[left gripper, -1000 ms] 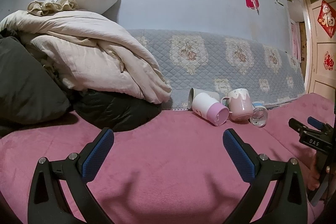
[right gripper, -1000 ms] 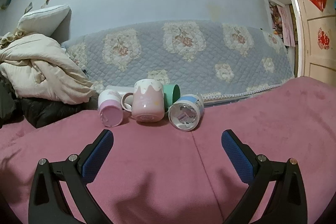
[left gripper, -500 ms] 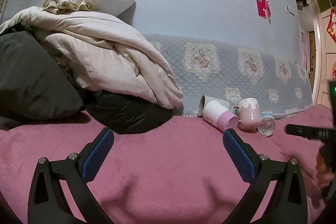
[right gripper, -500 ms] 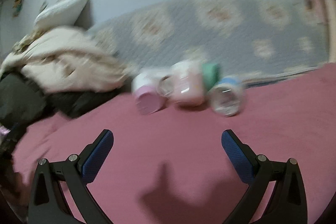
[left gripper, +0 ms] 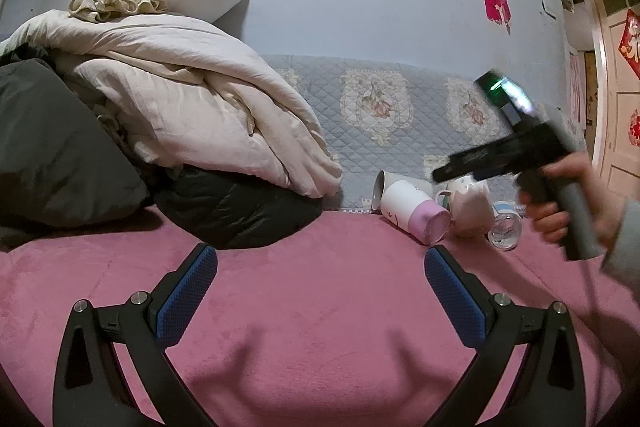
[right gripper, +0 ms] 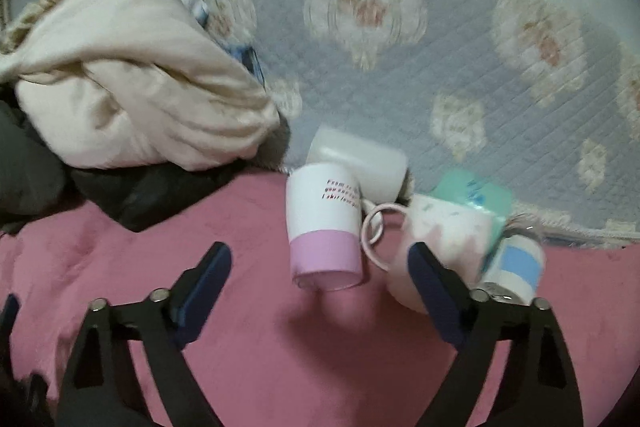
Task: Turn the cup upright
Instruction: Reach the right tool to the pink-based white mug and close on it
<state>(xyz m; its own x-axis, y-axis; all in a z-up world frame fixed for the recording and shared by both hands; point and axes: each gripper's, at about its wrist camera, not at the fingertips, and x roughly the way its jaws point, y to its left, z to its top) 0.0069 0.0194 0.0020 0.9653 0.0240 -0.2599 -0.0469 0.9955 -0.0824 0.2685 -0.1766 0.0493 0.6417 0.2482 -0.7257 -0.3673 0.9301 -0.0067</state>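
Several cups lie tipped on the pink blanket [right gripper: 280,367] against the quilted grey backrest. A white cup with a pink base [right gripper: 324,227] lies on its side with its base toward me; it also shows in the left wrist view [left gripper: 412,215]. Beside it are a plain white cup [right gripper: 360,155], a pale pink mug with a handle [right gripper: 440,247], a green cup [right gripper: 476,191] and a blue-banded cup [right gripper: 516,267]. My right gripper [right gripper: 320,267] is open, just in front of the pink-based cup. My left gripper [left gripper: 320,283] is open and empty over the blanket, well short of the cups.
A pile of cream quilts [left gripper: 180,99] and dark bedding [left gripper: 240,211] fills the left side, close to the cups. The person's right hand and gripper body [left gripper: 540,163] show at the right of the left wrist view. A wall rises behind the backrest [left gripper: 380,107].
My right gripper has moved forward and left, close up to the cups, with the pink-based cup now between its fingers' line. The left gripper has drifted slightly and stays open.
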